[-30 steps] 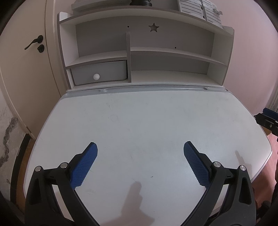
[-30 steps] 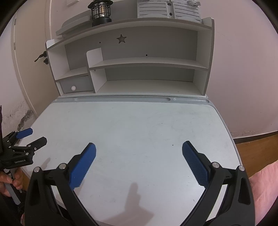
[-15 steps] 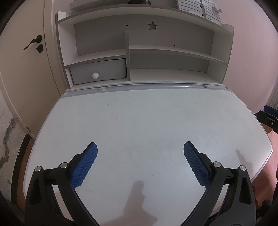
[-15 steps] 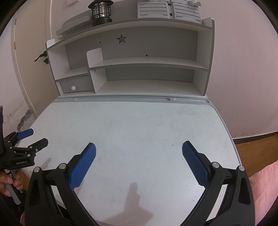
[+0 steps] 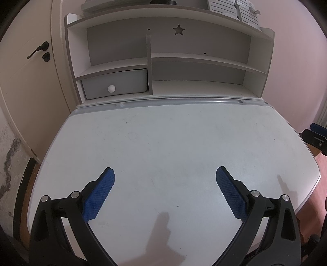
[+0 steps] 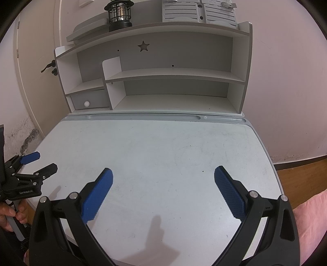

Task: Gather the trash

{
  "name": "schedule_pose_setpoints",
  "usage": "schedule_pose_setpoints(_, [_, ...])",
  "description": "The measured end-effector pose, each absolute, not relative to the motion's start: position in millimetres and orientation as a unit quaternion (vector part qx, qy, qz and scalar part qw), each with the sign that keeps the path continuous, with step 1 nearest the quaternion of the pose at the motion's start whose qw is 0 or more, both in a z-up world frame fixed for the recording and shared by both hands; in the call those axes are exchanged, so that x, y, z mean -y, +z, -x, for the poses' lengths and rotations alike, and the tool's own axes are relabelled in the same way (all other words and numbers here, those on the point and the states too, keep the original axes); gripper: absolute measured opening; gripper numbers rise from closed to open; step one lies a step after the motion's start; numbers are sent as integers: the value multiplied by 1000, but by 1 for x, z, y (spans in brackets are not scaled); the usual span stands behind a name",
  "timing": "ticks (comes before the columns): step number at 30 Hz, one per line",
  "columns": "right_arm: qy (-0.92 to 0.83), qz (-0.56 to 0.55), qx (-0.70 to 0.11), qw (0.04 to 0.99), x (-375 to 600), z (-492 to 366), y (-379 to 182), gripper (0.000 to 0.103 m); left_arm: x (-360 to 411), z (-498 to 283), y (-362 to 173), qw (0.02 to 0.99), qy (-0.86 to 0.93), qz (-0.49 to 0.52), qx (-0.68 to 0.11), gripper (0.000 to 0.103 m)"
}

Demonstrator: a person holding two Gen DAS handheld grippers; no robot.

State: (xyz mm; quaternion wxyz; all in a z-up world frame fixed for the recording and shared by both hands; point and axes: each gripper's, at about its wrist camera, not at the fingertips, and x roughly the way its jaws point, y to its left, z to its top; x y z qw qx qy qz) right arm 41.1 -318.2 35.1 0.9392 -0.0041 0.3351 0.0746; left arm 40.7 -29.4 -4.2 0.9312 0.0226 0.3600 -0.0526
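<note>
- Left hand-held gripper (image 5: 165,180): blue pads spread wide apart, nothing between them, poised over the near left part of the worktop (image 5: 173,143); also visible in the right wrist view at the worktop's left edge, held by a hand (image 6: 9,214) on its grip.
- Drawer (image 5: 116,86) with a white knob at the worktop's far left corner, under the shelf unit (image 5: 200,61): closed, contents hidden.
- Middle of the worktop: bare apart from faint scuffs and a few dark specks, too small to call trash with any confidence.
- Trash itself: not to be found in either view, neither on the worktop nor on the open shelves; possibly out of frame.
- Lantern (image 6: 119,14) and a slatted grey organiser (image 6: 199,11) on top of the shelf unit: judged furnishings, not trash.
- Right hand-held gripper (image 6: 163,180): pads likewise wide apart and holding nothing, poised over the near right part of the worktop.
- Step in hand, as a judgement: either the very start, searching for something to pick up, or the end, with the worktop already cleared.
- Next move, likely: sweeping both cameras beyond the worktop edges to locate trash or a bin before any closing of the pads.
</note>
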Motion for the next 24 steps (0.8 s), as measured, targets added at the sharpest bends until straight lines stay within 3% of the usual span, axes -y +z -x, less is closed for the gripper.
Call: schedule_pose_setpoints(24, [75, 6, -335, 939, 318, -40, 36, 96, 29, -41, -5, 930, -54, -23, -364, 96])
